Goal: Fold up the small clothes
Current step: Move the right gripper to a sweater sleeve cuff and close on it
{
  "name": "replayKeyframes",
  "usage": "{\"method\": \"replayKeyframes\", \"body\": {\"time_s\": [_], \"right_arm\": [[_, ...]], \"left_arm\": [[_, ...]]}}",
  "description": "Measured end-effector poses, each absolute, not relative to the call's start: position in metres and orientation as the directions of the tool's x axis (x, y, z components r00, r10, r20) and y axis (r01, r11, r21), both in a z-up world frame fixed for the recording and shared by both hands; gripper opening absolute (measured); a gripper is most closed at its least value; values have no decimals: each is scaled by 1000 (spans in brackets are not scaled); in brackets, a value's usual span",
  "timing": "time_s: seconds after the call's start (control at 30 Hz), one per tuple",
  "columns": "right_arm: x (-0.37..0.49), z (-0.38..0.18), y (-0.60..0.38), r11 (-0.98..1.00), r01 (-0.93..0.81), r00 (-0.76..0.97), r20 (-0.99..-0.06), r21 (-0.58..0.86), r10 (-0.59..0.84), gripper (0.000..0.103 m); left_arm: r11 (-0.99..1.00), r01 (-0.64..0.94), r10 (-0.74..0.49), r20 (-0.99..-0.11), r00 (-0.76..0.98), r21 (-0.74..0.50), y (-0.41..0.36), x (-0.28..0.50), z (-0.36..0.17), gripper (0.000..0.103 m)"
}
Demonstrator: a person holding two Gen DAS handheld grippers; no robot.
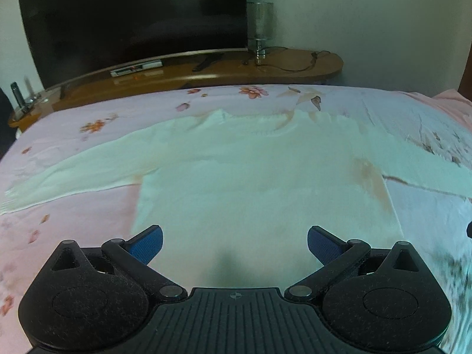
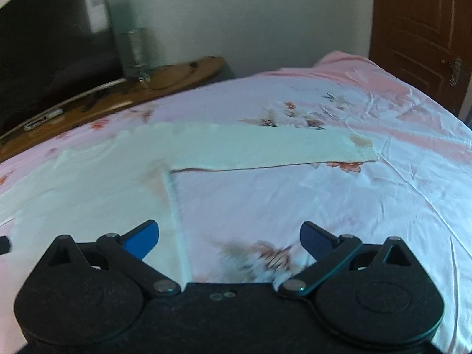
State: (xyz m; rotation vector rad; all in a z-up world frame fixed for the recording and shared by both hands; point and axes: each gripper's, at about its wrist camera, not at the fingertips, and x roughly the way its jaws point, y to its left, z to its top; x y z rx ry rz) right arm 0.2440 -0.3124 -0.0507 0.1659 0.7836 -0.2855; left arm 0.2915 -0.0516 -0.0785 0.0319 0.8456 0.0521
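Note:
A white long-sleeved top (image 1: 259,183) lies flat on the pink floral bed sheet (image 1: 88,230), sleeves spread out to both sides, neck away from me. My left gripper (image 1: 235,246) is open and empty, above the top's near hem at its middle. My right gripper (image 2: 229,240) is open and empty, above the top's right side edge (image 2: 175,206). The top's right sleeve (image 2: 271,150) stretches out to the right in the right wrist view. A brownish stain (image 1: 370,177) shows near the right armpit.
A wooden shelf (image 1: 206,70) runs along the bed's far side with a dark TV (image 1: 132,20), a glass lamp (image 1: 259,29) and cables. A brown door (image 2: 424,29) stands at the far right. The sheet (image 2: 354,206) extends right of the top.

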Motion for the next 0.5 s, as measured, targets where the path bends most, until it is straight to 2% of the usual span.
{"method": "replayKeyframes", "body": {"time_s": [0.37, 0.4, 0.47, 0.5], "right_arm": [[313, -93, -415, 873, 478, 612, -749, 93, -255, 98], [317, -97, -423, 866, 492, 604, -752, 92, -263, 93], [325, -105, -441, 846, 520, 586, -770, 119, -251, 67], [329, -110, -450, 834, 532, 578, -782, 145, -232, 51]], "left_arm": [[997, -25, 70, -774, 629, 70, -91, 380, -118, 103], [997, -23, 71, -778, 625, 73, -94, 385, -121, 103], [997, -17, 70, -781, 621, 76, -99, 395, -127, 103], [997, -17, 72, -783, 618, 78, -100, 399, -130, 103]]}}
